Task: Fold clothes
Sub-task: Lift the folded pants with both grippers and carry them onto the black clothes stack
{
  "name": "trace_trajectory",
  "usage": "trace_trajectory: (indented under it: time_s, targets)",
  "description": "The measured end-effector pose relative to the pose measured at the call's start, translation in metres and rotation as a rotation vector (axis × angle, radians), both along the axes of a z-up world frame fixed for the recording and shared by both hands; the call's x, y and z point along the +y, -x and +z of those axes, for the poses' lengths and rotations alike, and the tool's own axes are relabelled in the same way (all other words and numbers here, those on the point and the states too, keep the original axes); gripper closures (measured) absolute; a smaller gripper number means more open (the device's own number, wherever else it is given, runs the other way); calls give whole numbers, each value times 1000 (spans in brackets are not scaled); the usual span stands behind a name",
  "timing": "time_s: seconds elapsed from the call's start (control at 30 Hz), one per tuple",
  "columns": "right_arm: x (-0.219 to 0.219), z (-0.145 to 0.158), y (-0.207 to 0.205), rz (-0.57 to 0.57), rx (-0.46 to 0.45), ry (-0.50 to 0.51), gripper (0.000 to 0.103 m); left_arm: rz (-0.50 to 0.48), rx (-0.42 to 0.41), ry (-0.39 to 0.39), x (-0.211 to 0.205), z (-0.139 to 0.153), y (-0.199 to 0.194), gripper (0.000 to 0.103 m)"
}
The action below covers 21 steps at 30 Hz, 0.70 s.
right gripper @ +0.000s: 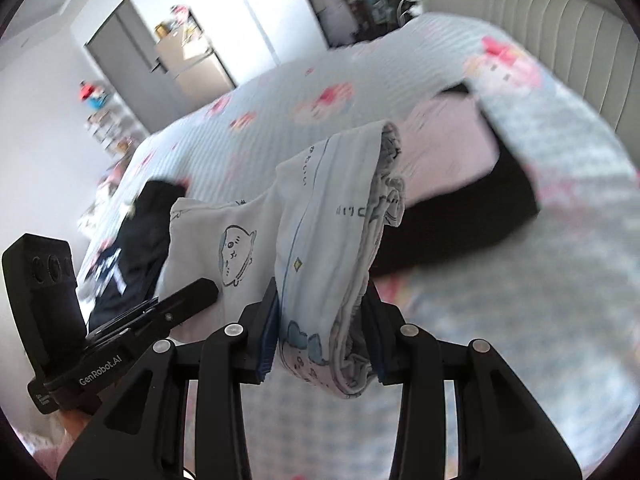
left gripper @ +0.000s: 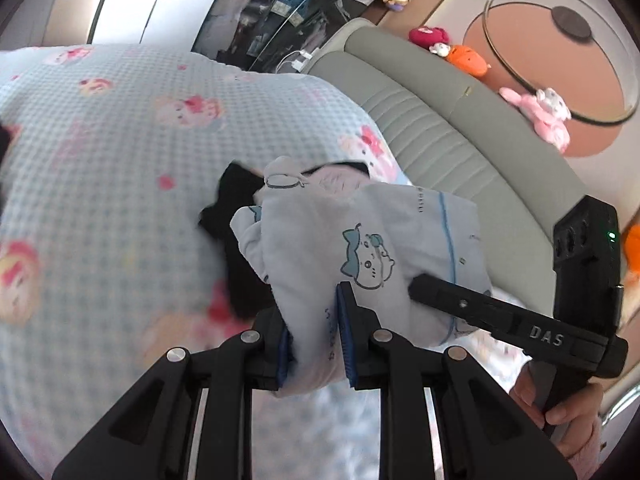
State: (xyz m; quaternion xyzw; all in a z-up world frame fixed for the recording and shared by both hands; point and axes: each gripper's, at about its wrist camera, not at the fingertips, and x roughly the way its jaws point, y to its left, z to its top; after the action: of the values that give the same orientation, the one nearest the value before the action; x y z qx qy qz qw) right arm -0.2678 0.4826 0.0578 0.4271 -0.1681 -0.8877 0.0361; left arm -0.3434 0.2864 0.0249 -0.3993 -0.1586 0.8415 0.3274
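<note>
The bedspread, a blue waffle check printed with pink cartoon figures, served as the landmark. Going left to right in the left wrist view, a black garment lay on the bedspread at the far side of the cloth, a pale blue piece printed with small cartoon animals. The left gripper was clenched on a bunched lower edge of that cloth, its blue pads pressing from both sides. To the right the right gripper reached into the same cloth, and the letters "DAS" read on its arm. Beyond the bedspread's right edge ran a grey headboard with plush toys along it.

In the right wrist view, the left gripper sat at the left, marked "GenRobot.AI". Behind it the black garment showed white lettering too blurred to read. The cloth hung above the bedspread, and the right gripper was clamped on a thick doubled roll of it. Short printed characters ran along the cloth, too small to make out. To the right, something pink lay on a dark shape on the bedspread; what it was I could not tell.

Judging from this, the folding was at an early to middle stage: the cloth was gathered and lifted, not flat or squared, and the black garment looked unfolded.
</note>
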Motion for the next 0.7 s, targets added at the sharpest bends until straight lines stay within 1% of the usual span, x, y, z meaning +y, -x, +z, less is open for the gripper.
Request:
trace_trajectory:
  time_s: [0.1,0.23,0.3,0.4,0.47,0.5,0.57,0.6,0.63,0.67,0.7]
  targets:
    - [31,8,30,-20,18,-34,65,10,-11,-19,30,-5,37,82]
    - [49,-1,82,-25,24,-65,65,28,-15,-37,56,-19,80,81]
    - [61,-8,103,-16,22,-70,65,47,-36,-52,64,-34,104,81]
    - [86,-27,136,-9,-2,-73,63,83,-84,-59,70,-62,129,81]
    - [102,-44,151,-24,-28,-74,63,75,-151,-51,79,-90,142,81]
    - [110,-47,153,-30,-26,-55,62,61,-192,-59,82,-105,148,75]
    - [124,-49,150,-42,-9,0,62,47,-234,-52,87,-121,149,54]
    - [125,-45,147,-49,8,-2,62,60,-218,-35,83,-120,146,53]
    - [122,-39,142,-56,31,-23,62,64,-197,-44,79,-116,143,53]
    - [120,-33,136,-63,53,-44,62,85,-156,-64,71,-108,137,53]
    - [113,-25,130,-67,84,-87,62,106,-113,-82,63,-100,132,53]
